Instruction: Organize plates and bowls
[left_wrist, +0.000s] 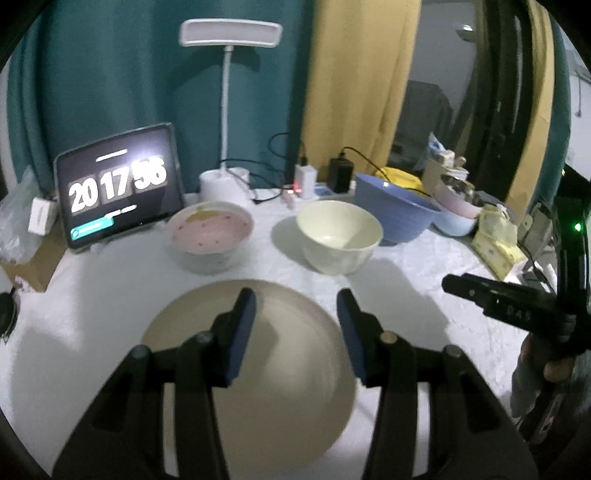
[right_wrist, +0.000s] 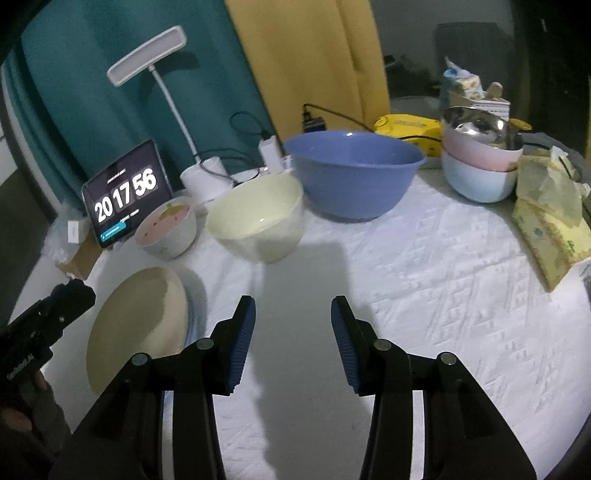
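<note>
A round beige plate lies flat on the white tablecloth near the front. My left gripper hovers over its far half, open, with nothing between the blue pads. In the right wrist view the same plate is at the left, and a blue rim shows under its edge. My right gripper stands open over bare cloth to the right of the plate. Behind the plate stand a pink dotted bowl, a cream bowl and a large blue bowl. All three are upright.
A stack of pastel bowls with a metal bowl on top stands at the back right. A tablet showing a clock, a white desk lamp, chargers and cables line the back edge. A yellow tissue pack lies at the right.
</note>
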